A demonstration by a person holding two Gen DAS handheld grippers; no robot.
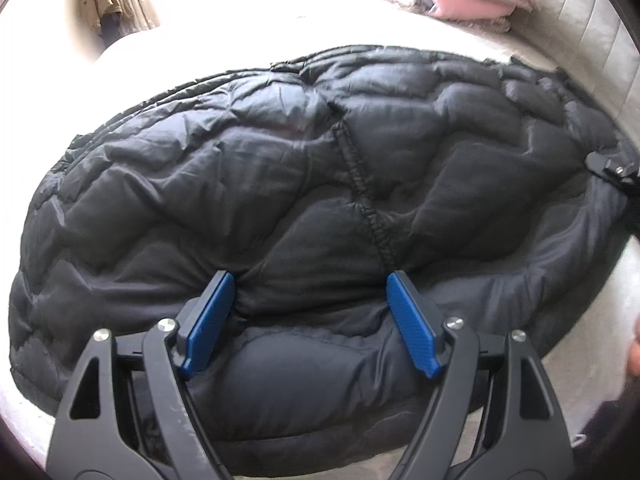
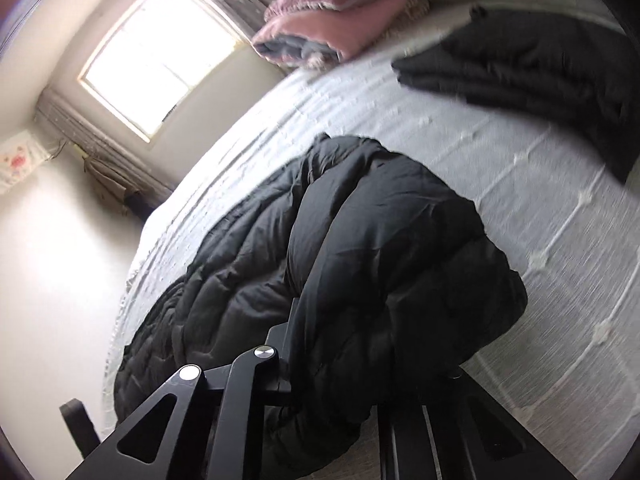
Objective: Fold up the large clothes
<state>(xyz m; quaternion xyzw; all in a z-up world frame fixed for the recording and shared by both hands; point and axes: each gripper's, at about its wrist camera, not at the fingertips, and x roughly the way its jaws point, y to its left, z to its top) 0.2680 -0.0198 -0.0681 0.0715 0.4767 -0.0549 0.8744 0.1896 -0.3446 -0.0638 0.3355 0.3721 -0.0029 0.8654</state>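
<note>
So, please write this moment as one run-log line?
left gripper: jaws wide around jacket fold | right gripper: shut on jacket | bed: second dark garment

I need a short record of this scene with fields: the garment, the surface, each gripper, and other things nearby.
garment: black quilted jacket, lying on the bed, partly folded
surface: bed with pale cover
left gripper: open, blue pads pressing against the jacket's near edge
right gripper: shut on a bunched part of the jacket; tips hidden by fabric
other things: folded dark garment, pink bedding, window
</note>
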